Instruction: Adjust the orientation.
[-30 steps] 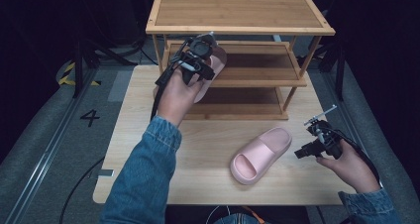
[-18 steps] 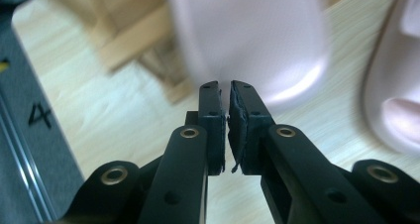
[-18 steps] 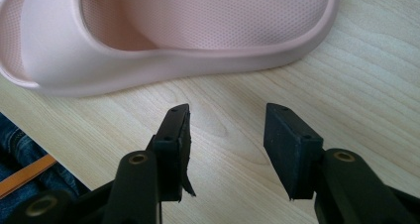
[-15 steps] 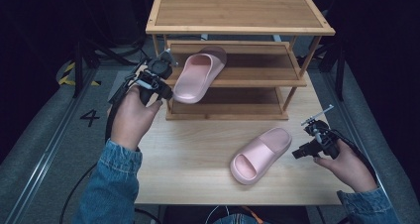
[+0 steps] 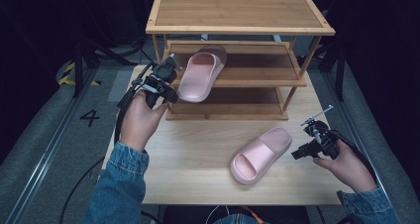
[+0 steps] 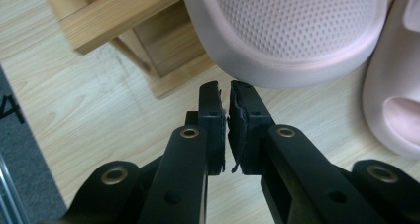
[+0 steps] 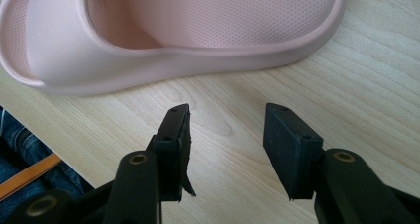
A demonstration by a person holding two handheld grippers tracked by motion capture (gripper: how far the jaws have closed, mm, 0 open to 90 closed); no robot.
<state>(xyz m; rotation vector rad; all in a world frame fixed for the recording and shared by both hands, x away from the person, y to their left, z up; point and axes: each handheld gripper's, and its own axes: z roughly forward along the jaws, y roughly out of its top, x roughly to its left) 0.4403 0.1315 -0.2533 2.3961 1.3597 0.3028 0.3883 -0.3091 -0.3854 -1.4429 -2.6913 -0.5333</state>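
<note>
One pink slipper [image 5: 200,75] lies on the middle shelf of the wooden rack [image 5: 237,11], with its front end hanging over the shelf's edge. My left gripper [image 5: 167,91] hovers just left of that end, shut with nothing between its jaws. In the left gripper view the closed tips [image 6: 225,92] sit just below the slipper's rounded end [image 6: 287,30]. The second pink slipper [image 5: 260,154] lies on the table. My right gripper [image 5: 296,155] is held just right of it, open and holding nothing. Its tips [image 7: 228,120] point at the slipper's side [image 7: 173,35].
The rack stands at the back of the light wooden table [image 5: 198,159]; its top and bottom shelves carry nothing. The rack's front-left leg [image 6: 119,16] is close to my left gripper. Grey floor with a painted number [image 5: 90,117] lies to the left.
My left gripper has let go of the slipper on the middle shelf, drawn away to the left and down, and its jaws have closed. The right gripper has stayed put.
</note>
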